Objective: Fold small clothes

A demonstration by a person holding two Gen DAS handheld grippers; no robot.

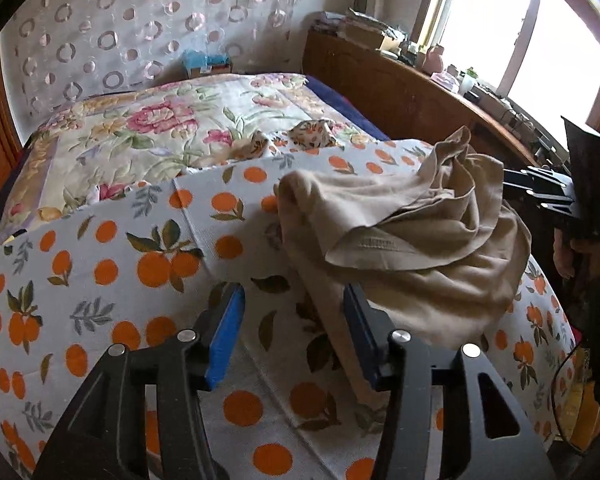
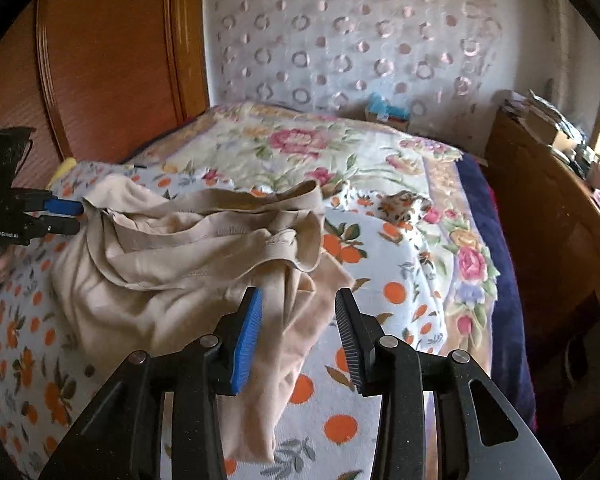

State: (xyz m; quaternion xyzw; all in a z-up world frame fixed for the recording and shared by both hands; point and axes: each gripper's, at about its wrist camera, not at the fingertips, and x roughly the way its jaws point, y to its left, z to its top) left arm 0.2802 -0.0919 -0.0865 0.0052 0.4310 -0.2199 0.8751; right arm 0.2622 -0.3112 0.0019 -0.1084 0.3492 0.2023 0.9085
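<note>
Beige garment (image 2: 172, 264) lies crumpled on the orange-print sheet (image 1: 100, 248), no clear long axis; one narrow end trails toward the near edge. Left gripper (image 1: 294, 320) gapes wide, empty, at the garment's left edge. Right gripper (image 2: 298, 332) also spread, empty, over that trailing end. Floral quilt (image 2: 300, 148) beyond; wooden headboard (image 2: 112, 60) far left, window (image 1: 512, 32) far right.

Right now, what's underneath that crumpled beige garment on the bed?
The beige garment lies on the orange-print sheet, which spreads around it on every side. Whether anything else sits beneath its bunched folds cannot be seen; the fabric covers that spot.
</note>
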